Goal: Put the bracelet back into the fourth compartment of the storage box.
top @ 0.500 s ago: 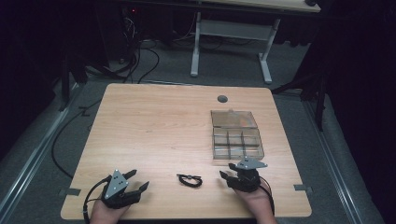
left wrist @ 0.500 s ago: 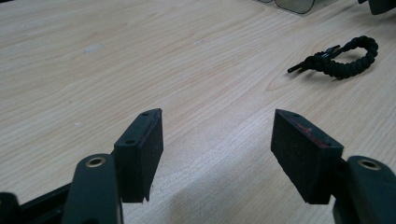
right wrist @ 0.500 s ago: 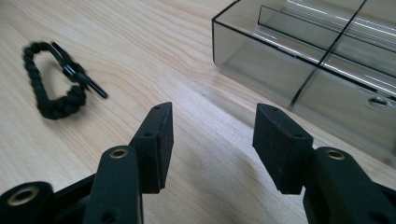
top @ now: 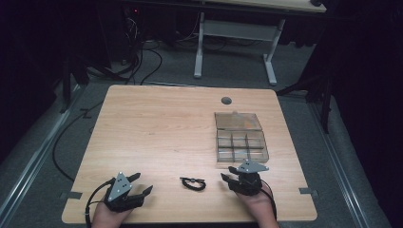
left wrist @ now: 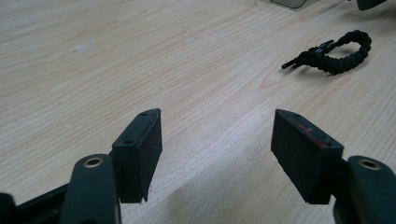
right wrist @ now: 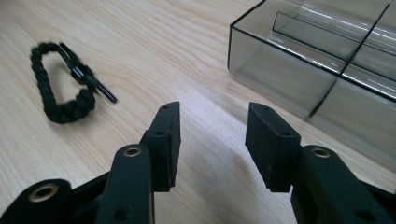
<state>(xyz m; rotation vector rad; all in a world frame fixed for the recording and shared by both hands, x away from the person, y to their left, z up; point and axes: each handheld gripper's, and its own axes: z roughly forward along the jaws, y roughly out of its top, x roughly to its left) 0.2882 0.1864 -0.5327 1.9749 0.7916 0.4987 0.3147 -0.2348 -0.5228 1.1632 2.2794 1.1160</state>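
We count one bench [top: 157, 128]. On it lie one black bracelet [top: 193, 183] and one clear box [top: 240, 140], its tray split into six compartments. We hold two grippers: the left gripper [top: 140, 184] and the right gripper [top: 227, 179], each with two jaws.

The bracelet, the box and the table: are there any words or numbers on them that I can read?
No readable text anywhere.
Black braided bracelet: no words.
Clear compartment box: no label or print.
Wooden table: only wood grain.
Left gripper and right gripper: open, no writing, only a faint red smear on one left pad.
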